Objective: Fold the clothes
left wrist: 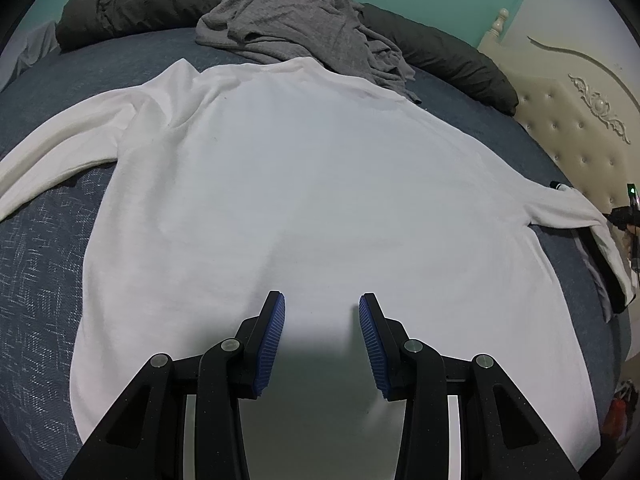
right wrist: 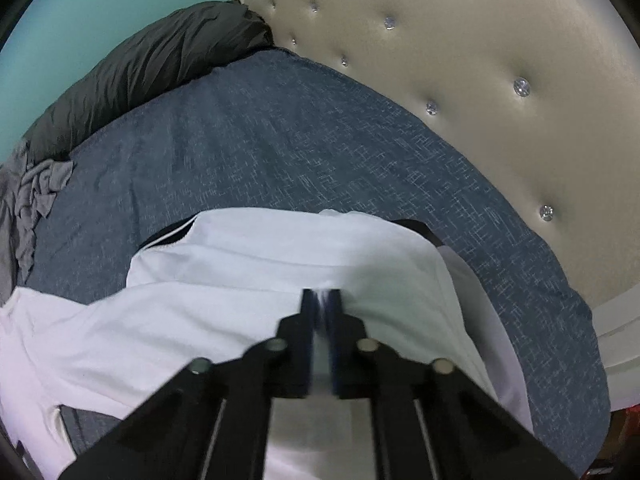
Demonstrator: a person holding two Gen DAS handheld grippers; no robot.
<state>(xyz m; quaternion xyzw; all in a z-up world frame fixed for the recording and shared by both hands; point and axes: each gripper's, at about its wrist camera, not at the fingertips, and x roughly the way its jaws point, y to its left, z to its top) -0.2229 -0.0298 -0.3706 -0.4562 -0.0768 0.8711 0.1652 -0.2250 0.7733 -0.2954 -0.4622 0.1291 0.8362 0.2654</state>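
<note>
White shirt (left wrist: 304,184): lying spread flat, back up, on the blue bed (left wrist: 44,240), both sleeves reaching outward.
Left gripper (left wrist: 322,312): hovering over the lower body of the shirt, blue pads apart, holding nothing.
Right gripper (right wrist: 321,300): pinching a fold of the right sleeve (right wrist: 280,256) between closed pads — the view is blurring there.
Slip risk: the thin pinch is possibly letting go if the sleeve is drawn across quickly, dropping it short of the body.
Drag risk: with nothing pinning the body, the pull is likely shifting the whole shirt — wrinkling it.
Clutter: grey garment (left wrist: 304,28) touching the collar edge, possibly catching.
</note>
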